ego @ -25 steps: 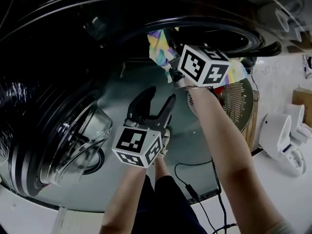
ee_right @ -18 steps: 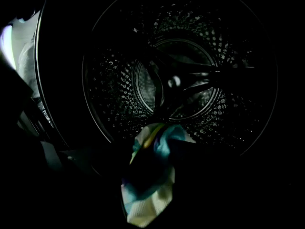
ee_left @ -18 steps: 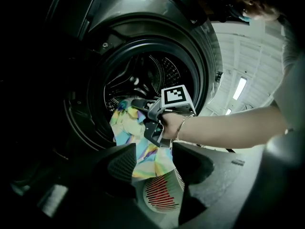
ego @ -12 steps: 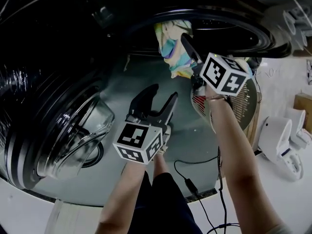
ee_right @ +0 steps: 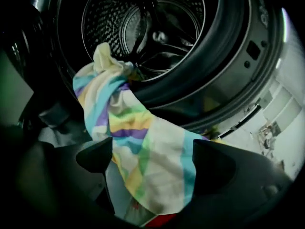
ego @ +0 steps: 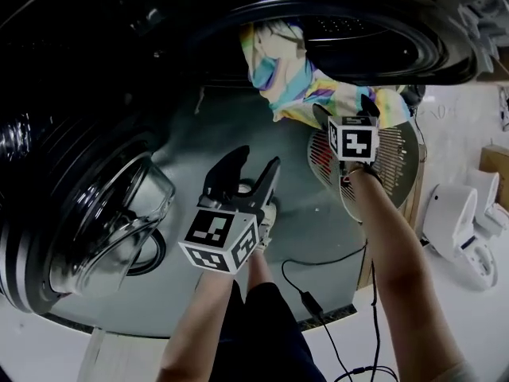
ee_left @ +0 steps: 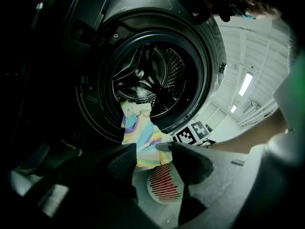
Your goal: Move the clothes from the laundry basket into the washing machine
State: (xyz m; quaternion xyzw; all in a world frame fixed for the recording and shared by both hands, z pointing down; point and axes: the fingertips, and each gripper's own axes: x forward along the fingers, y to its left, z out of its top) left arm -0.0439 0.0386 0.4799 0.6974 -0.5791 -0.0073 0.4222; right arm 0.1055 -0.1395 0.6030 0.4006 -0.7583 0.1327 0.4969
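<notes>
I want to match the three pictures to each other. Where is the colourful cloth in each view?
Head view: cloth at top centre, spilling out of the drum.
Left gripper view: cloth just below centre, under the drum.
Right gripper view: cloth from centre-left down to the bottom edge, below the drum.
Shared landmark: the drum's round mouth.

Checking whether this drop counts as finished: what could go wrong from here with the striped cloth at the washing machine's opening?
1. The striped cloth hangs over the washing machine's rim, only partly in the drum. The right tongs have just been opening, with its loose end between them unpinched, so it may slide back out.
2. Shutting the door now would likely trap the cloth in the opening.
</notes>
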